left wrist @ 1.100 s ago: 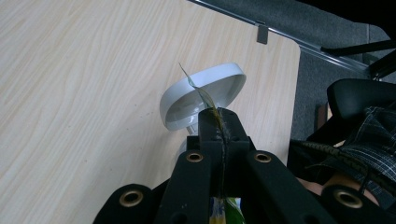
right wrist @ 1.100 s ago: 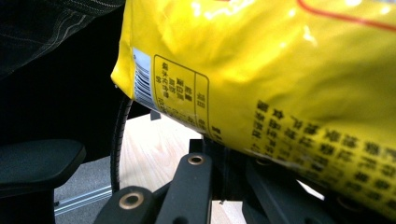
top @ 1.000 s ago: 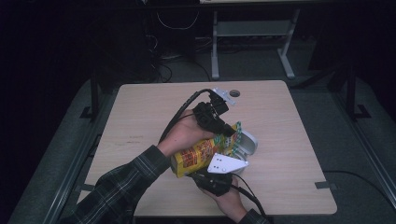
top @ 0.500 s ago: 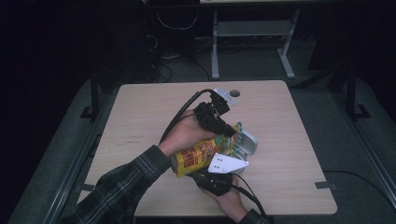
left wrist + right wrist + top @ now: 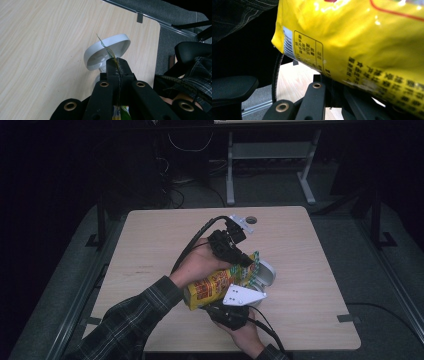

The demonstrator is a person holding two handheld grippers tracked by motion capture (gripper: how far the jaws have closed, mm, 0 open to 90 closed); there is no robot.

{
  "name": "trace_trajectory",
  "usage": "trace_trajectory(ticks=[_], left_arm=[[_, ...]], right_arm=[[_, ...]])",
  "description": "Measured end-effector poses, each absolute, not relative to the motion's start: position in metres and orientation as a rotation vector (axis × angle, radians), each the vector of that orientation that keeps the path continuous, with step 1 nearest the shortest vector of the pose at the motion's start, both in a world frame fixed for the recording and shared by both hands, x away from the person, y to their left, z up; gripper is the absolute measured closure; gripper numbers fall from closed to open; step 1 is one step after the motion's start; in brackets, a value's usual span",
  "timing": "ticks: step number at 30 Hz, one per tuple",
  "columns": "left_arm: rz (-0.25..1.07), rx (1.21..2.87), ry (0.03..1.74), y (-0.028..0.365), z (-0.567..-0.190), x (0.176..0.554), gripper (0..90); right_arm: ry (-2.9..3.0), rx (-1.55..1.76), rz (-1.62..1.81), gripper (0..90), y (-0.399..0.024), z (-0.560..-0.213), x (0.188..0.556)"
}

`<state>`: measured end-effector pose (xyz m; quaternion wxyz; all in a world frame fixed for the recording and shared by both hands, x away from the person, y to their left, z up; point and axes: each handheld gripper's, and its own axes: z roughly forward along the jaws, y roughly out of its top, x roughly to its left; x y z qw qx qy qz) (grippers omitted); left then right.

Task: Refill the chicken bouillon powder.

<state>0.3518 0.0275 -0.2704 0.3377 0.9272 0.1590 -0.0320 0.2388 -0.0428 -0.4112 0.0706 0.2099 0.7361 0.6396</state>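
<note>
Pale wooden table (image 5: 150,245) lies below; the left gripper (image 5: 117,65) pinches the yellow bag's (image 5: 216,286) top edge just above a white bowl (image 5: 108,51); the right gripper (image 5: 239,299) clamps the bag's underside, its long axis running between them.

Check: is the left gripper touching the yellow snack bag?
Touching. The left gripper view shows the left gripper with its jaws shut on the yellow snack bag edge.
</note>
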Motion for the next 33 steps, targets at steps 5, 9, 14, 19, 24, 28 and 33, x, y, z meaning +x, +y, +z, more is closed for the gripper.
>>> trace_trajectory(ticks=[5,9,14,19,24,28,33], left_arm=[[-0.082,2.415,0.413,0.0273,-0.2703,0.3511,90.0],[-0.085,2.409,0.416,0.0277,-0.2707,0.3511,90.0],[-0.084,2.411,0.415,0.0275,-0.2709,0.3517,90.0],[-0.083,2.411,0.414,0.0275,-0.2703,0.3507,90.0],[-0.082,2.414,0.412,0.0275,-0.2704,0.3504,90.0],[-0.083,2.416,0.413,0.0275,-0.2707,0.3504,90.0],[-0.08,2.413,0.415,0.0274,-0.2715,0.3501,90.0]], right_arm=[[2.214,0.632,1.924,90.0,-0.0427,-0.4111,0.2385],[2.215,0.63,1.921,90.0,-0.0427,-0.4113,0.2382],[2.212,0.631,1.924,90.0,-0.043,-0.4112,0.2386],[2.213,0.631,1.925,90.0,-0.043,-0.4108,0.238],[2.212,0.629,1.927,90.0,-0.0428,-0.4105,0.2374],[2.214,0.629,1.927,90.0,-0.0427,-0.4108,0.2375],[2.215,0.629,1.926,90.0,-0.0427,-0.4108,0.2374]])
